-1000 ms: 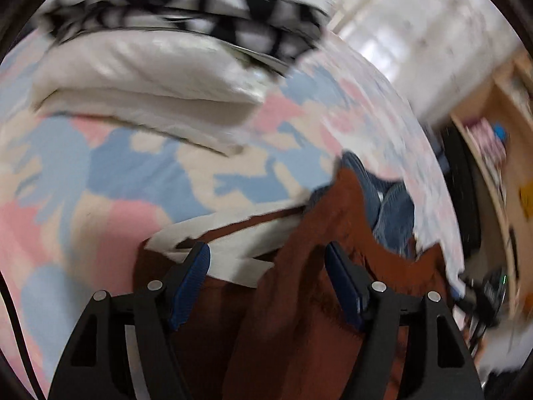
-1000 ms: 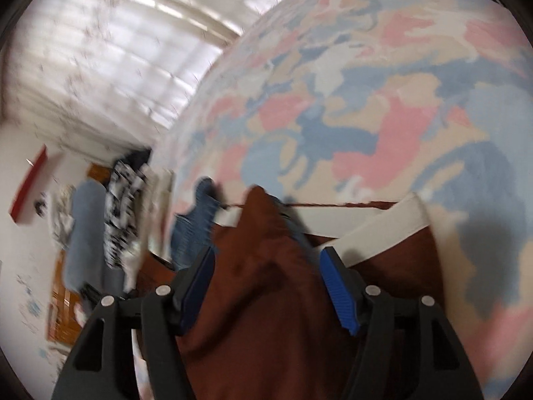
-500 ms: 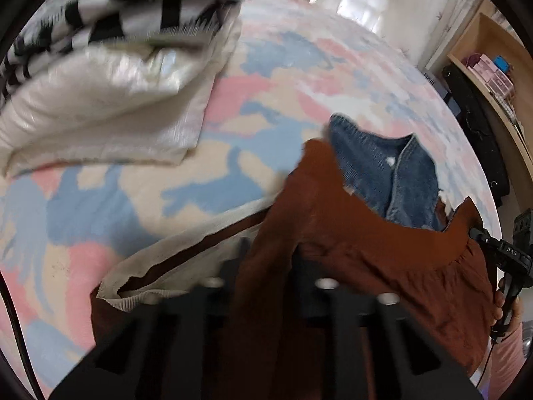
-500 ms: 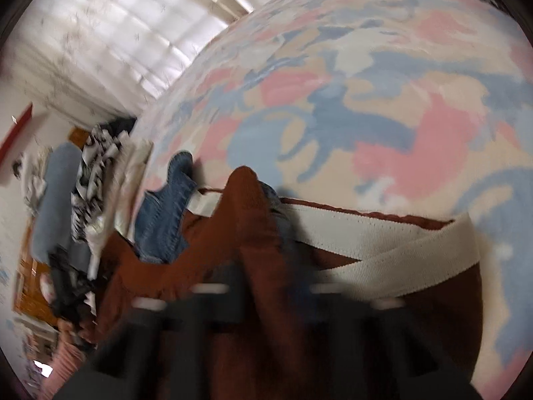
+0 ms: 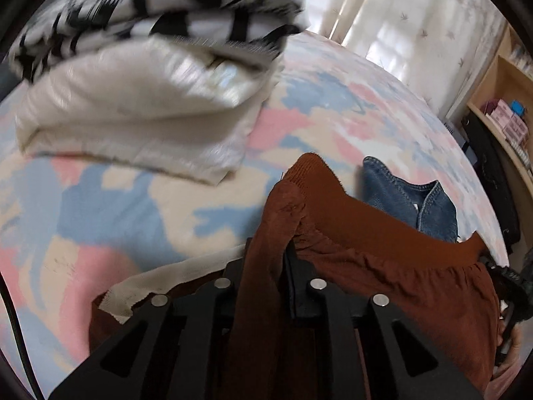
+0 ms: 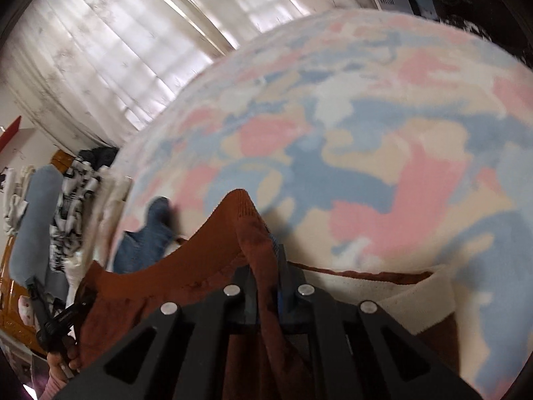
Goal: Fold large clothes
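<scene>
A rust-brown garment point(image 5: 383, 253) with a cream ribbed band point(image 5: 160, 283) lies on the pastel patterned bed. My left gripper point(image 5: 266, 260) is shut on one corner of its brown ribbed hem and holds it raised. My right gripper point(image 6: 265, 266) is shut on the other corner of the brown garment point(image 6: 186, 266). The hem stretches taut between both grippers. The cream band also shows in the right wrist view point(image 6: 406, 296). The fingertips are mostly hidden by the cloth.
A blue denim piece point(image 5: 409, 200) lies just beyond the brown garment, also in the right wrist view point(image 6: 143, 243). A folded stack, cream cloth point(image 5: 140, 113) under a black-and-white one point(image 5: 186, 10), sits at the far left. Curtains point(image 6: 133, 33) and a wooden shelf point(image 5: 499, 106) lie beyond the bed point(image 6: 383, 153).
Both grippers were open around the brown hem a second ago; both have closed on it and lifted it, pulling the hem taut between them.
</scene>
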